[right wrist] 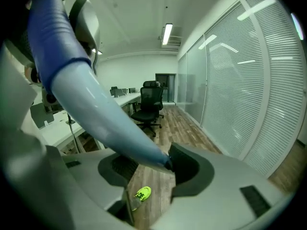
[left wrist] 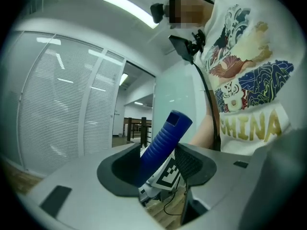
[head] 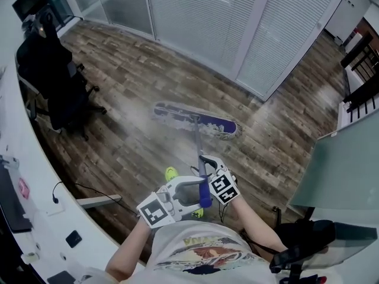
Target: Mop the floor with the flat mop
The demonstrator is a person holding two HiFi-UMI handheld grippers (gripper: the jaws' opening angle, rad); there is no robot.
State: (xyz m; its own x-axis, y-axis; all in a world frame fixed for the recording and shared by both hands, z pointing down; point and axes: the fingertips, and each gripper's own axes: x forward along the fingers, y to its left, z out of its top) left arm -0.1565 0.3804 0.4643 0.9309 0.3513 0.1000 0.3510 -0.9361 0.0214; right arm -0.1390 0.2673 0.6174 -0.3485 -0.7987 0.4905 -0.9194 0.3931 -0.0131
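Flat mop mid-floor, near glass partition, chair apart.

The floor is wood-grain plank, brown and streaked, with a hazy pale sheen just beside the mop head. The mop head is shaggy cloth, blue with a whitish fringe. Rising from it, the pole is smooth, pale and glossy, metal by its look. The grip sleeve at the pole's far end is ribbed blue plastic, matt.

The left gripper and right gripper are matt grey plastic, and their pads are dark and finely ridged.

Beyond the mop head run white slatted blinds. To its left in the head view stand a black chair in cloth or mesh and a smooth white bench. To its right is a frosted glass panel.
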